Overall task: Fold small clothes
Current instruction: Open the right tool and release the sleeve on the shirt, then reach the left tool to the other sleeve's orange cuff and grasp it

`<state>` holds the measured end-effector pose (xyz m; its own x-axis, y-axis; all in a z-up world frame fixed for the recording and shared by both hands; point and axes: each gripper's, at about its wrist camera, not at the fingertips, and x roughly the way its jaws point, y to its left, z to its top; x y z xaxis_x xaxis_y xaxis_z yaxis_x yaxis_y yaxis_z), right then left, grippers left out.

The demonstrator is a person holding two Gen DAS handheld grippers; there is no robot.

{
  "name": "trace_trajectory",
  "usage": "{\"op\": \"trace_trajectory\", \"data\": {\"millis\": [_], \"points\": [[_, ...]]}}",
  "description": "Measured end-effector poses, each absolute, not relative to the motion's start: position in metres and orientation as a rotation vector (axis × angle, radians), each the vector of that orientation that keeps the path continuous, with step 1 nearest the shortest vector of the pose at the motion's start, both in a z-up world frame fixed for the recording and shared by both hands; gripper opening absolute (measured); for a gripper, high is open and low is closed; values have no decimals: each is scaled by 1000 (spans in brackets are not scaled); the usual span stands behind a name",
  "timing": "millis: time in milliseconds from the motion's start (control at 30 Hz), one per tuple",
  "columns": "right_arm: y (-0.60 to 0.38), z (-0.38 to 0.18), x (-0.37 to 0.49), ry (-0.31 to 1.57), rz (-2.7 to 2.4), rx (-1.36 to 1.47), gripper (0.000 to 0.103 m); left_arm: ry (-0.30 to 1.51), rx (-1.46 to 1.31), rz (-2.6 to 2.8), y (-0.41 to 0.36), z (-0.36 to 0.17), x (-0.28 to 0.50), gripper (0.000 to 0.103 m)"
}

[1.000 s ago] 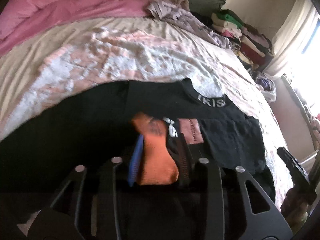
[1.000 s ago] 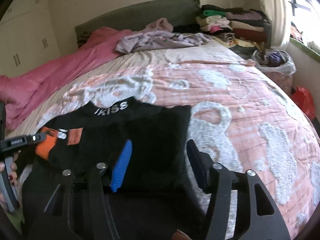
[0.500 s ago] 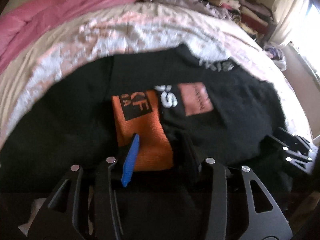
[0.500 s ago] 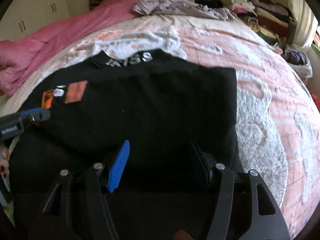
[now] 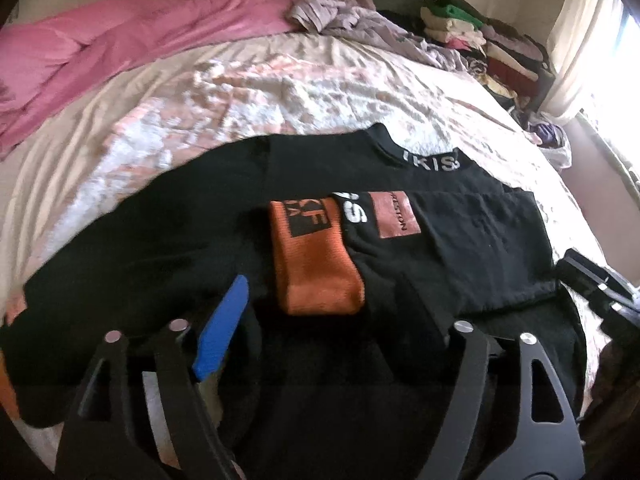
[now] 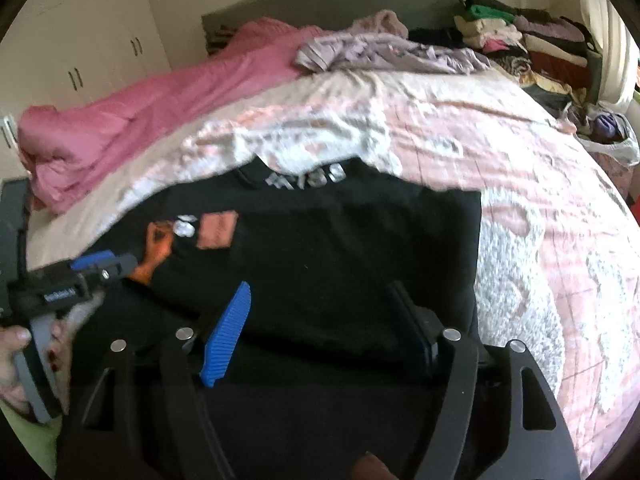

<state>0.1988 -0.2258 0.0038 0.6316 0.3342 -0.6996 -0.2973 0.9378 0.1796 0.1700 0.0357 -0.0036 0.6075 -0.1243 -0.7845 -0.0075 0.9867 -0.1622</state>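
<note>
A black garment (image 5: 168, 240) with a white-lettered collar, an orange cuff (image 5: 316, 256) and a rust patch lies spread on the bed, one side folded over the middle. It also shows in the right wrist view (image 6: 340, 252). My left gripper (image 5: 320, 316) is open, its jaws just short of the orange cuff, holding nothing. It shows at the left of the right wrist view (image 6: 104, 264). My right gripper (image 6: 320, 320) is open over the garment's near right part, empty. Its body shows at the right edge of the left wrist view (image 5: 596, 280).
The bed (image 5: 280, 88) has a pink and white quilt. A pink blanket (image 5: 120, 36) and a lilac garment (image 5: 360, 20) lie at its head. Stacks of folded clothes (image 6: 520, 36) stand at the far right, with a plastic bag (image 6: 608, 136) below the window.
The left gripper has opened wide and let go of the orange cuff, which now lies flat on the garment. Both grippers have drawn back slightly toward the near edge.
</note>
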Motion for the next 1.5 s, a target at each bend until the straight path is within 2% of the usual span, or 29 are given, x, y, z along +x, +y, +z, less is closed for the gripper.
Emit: {"op": "trace_trajectory", "data": {"millis": [33,133,233,667,1500], "points": [[-225,10,197,797,362,44,72,911,-155,-63,37,-1,169,76],[-221,29,195,764,377,42,73,886,-150,-40,45,10,160,78],[-217,47,194,737,400,49,75,861,-160,-13,56,20,149,90],[-160,82,198,678,519,-15,77,791,-238,170,132,45,102,90],[-55,23,178,782,664,-140,82,840,-417,423,257,10,25,90]]}}
